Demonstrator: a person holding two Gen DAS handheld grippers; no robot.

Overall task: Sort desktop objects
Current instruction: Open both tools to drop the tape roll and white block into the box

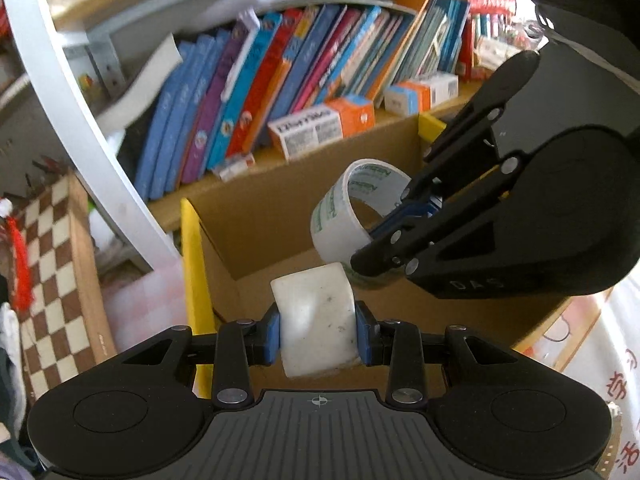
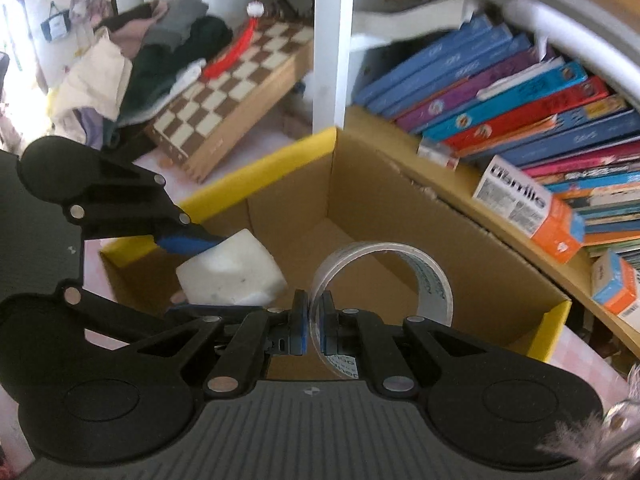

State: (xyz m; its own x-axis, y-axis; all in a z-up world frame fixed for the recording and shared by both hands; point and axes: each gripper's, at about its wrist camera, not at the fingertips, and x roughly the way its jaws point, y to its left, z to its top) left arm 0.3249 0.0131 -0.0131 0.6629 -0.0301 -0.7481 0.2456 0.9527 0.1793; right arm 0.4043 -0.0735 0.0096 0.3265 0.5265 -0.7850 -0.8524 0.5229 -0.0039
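Left hand-held gripper (image 1: 317, 332) clamped on white block (image 1: 316, 320)

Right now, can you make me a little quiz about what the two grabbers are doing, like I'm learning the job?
1. True or false: the left gripper holds a white eraser block.
2. What does the right gripper pinch? A) a book B) the wall of a clear tape roll C) a chessboard
3. Fill in: both items are held over an open ______ with yellow edges.

Key
1. True. Its blue pads squeeze the block from both sides.
2. B. One finger is inside the ring, one outside.
3. Cardboard box. It sits in front of the row of books; whether it holds anything already cannot be told.
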